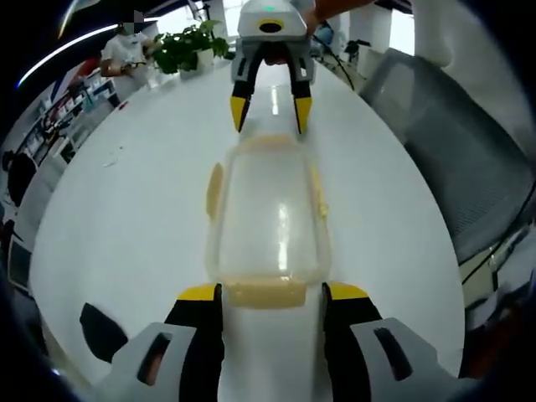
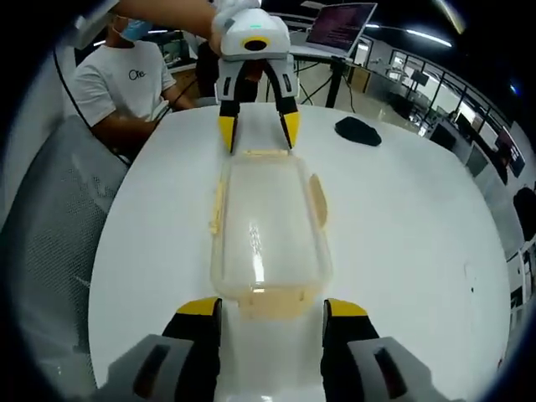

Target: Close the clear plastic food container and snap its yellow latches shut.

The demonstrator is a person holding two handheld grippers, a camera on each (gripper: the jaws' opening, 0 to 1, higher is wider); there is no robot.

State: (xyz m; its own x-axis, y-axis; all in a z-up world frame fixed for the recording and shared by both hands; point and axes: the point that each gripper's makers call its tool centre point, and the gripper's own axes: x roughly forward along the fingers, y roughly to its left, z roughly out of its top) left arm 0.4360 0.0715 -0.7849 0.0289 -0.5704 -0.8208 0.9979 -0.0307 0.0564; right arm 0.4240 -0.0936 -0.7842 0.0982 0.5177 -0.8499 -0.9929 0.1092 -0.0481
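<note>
Light, slick clear container [image 1: 266, 219] (lid on); best pressed at end latches [image 1: 266, 294]; left gripper [image 1: 272, 295], right gripper [image 2: 272, 311] both spread wide.

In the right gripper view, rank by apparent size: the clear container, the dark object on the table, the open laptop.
1. clear container, by far the largest, though nearest the camera.
2 and 3. open laptop and dark object: they look much alike, and the laptop sits farther back and partly cut off, so no ranking.
</note>
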